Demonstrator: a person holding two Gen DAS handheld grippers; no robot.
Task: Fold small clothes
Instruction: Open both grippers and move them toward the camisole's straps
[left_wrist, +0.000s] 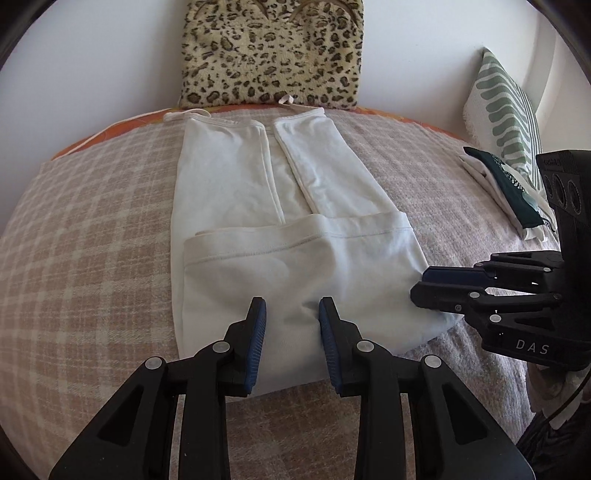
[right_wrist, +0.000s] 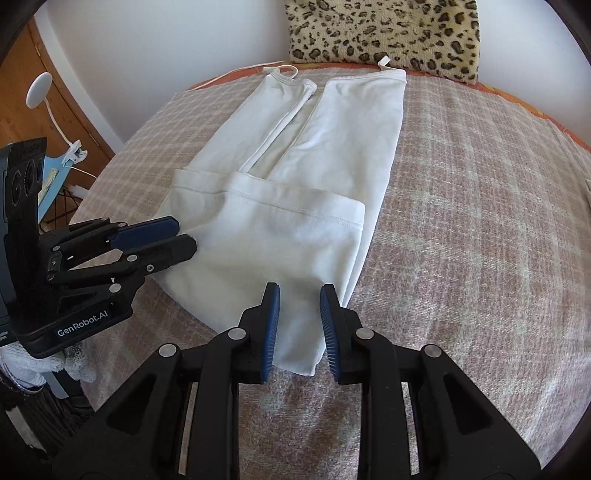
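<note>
Left gripper jaws apart, over the near folded edge of the white garment, blue pads either side of the cloth, not clamped. Right gripper jaws also apart, over the near edge close to its right corner. Each gripper shows in the other's view, at the garment's side edge, fingers lying close together there. Garment lies flat on a bed with a pink-beige checked blanket; bottom hem folded up across the middle, two sides folded inward lengthwise, thin straps at the far end. Beyond it a leopard-print cushion against the white wall. Far right in the left view: green-and-white patterned pillow, dark green and white folded cloth just in front. Left edge of the right view: wooden furniture, white lamp.
</note>
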